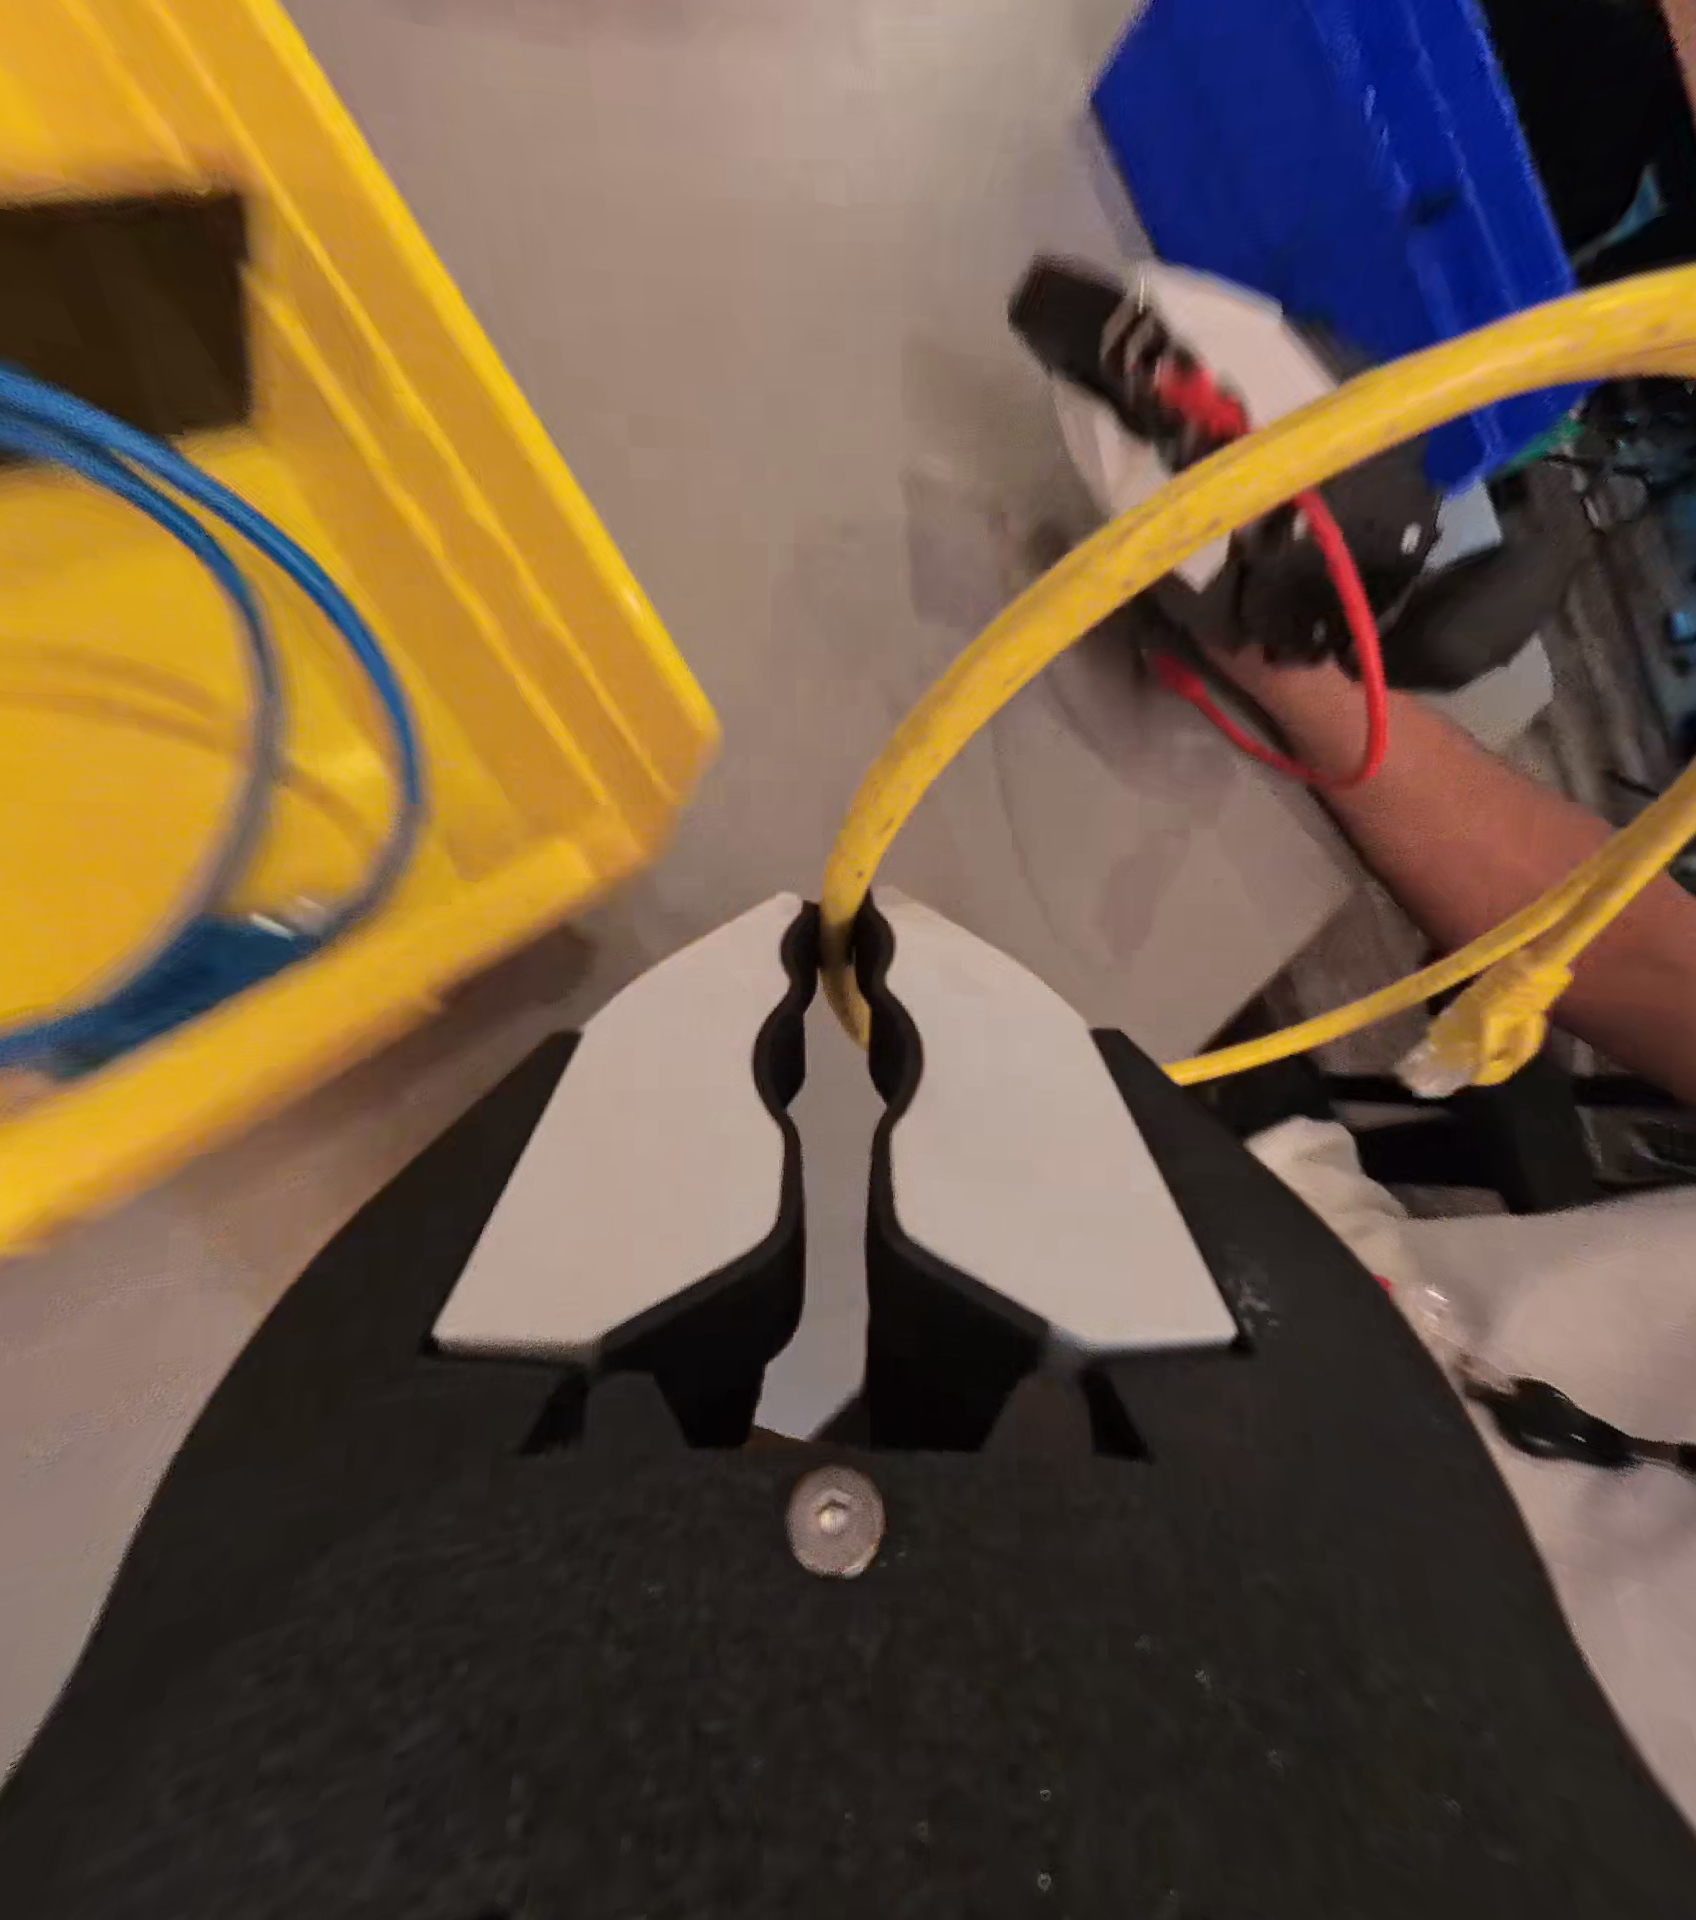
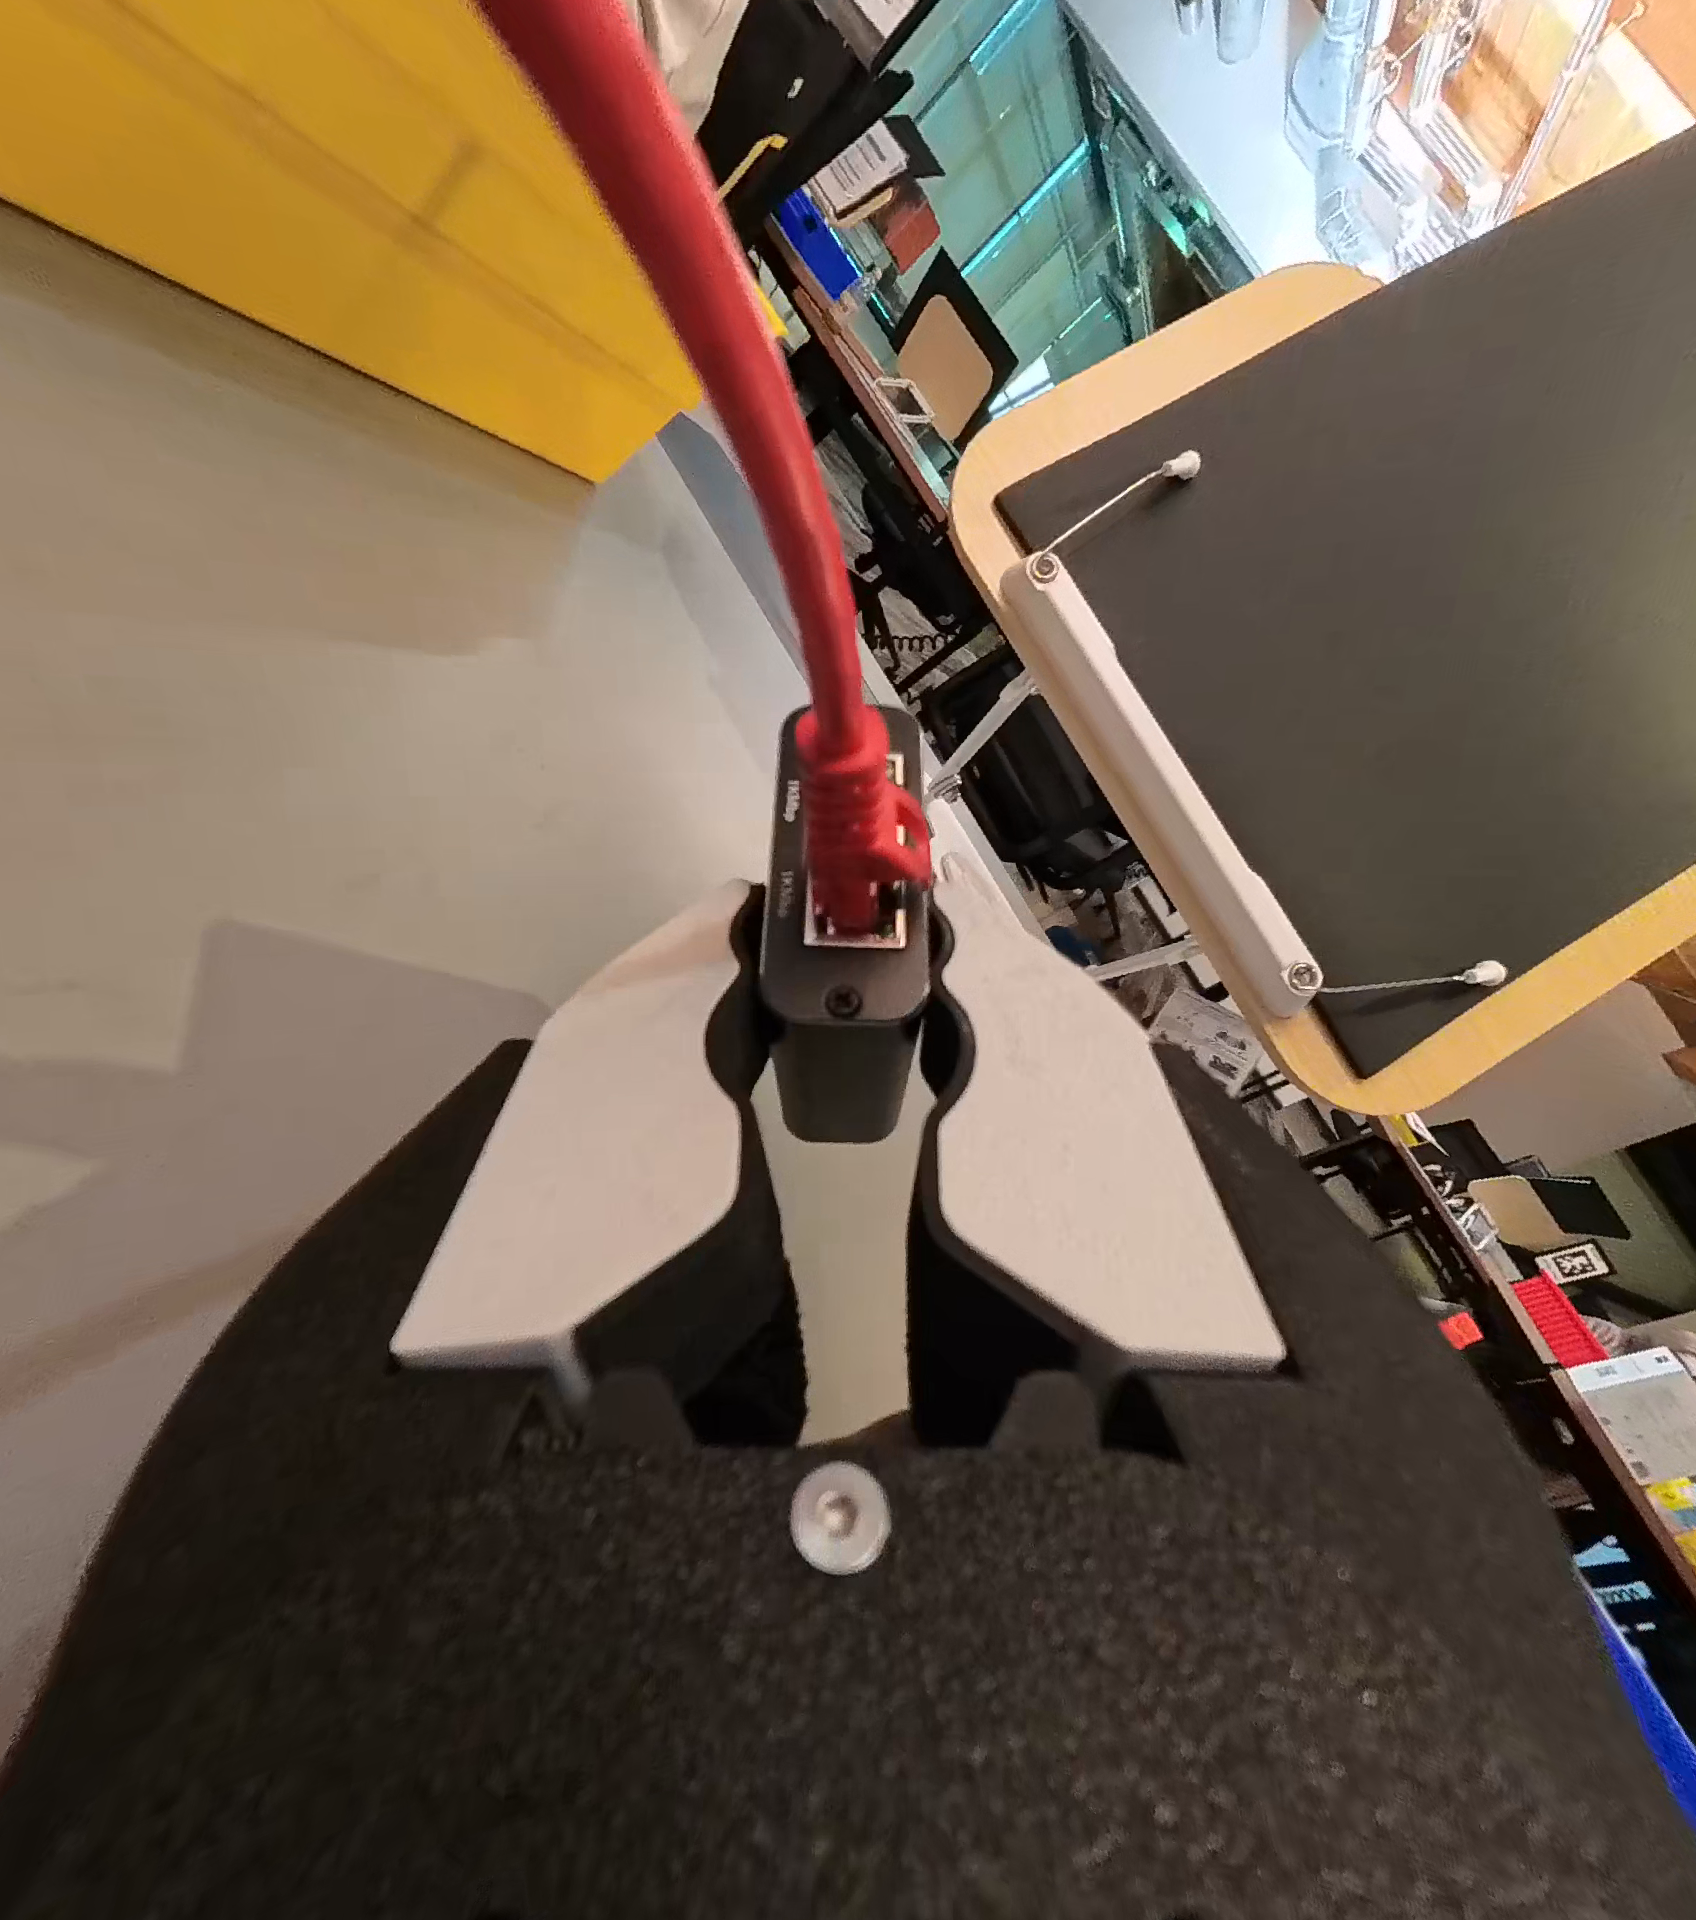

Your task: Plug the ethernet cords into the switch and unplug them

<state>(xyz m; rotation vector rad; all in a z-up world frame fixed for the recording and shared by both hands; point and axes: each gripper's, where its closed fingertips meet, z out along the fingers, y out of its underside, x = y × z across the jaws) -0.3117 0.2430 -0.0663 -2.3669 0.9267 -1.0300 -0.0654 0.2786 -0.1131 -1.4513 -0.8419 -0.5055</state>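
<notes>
My left gripper (image 1: pixel 836 940) is shut on a yellow ethernet cord (image 1: pixel 1062 561). The cord loops up and right, and its plug (image 1: pixel 1483 1023) hangs free at the right. My right gripper (image 2: pixel 844 935) is shut on a small black switch (image 2: pixel 842 997) and holds it above the table. A red ethernet cord (image 2: pixel 761 395) is plugged into the switch port nearest the fingers. In the left wrist view the right gripper (image 1: pixel 1187 416) shows far off at the upper right, with the red cord (image 1: pixel 1343 665) hanging from it.
A yellow bin (image 1: pixel 470 540) stands at the left with a coiled blue cord (image 1: pixel 231 582) inside; it also shows in the right wrist view (image 2: pixel 304 218). A blue bin (image 1: pixel 1343 208) sits at the back right. A person's forearm (image 1: pixel 1509 831) reaches in. A black-and-wood board (image 2: pixel 1446 582) stands right. There is about 25 cm between the tips of the two grippers.
</notes>
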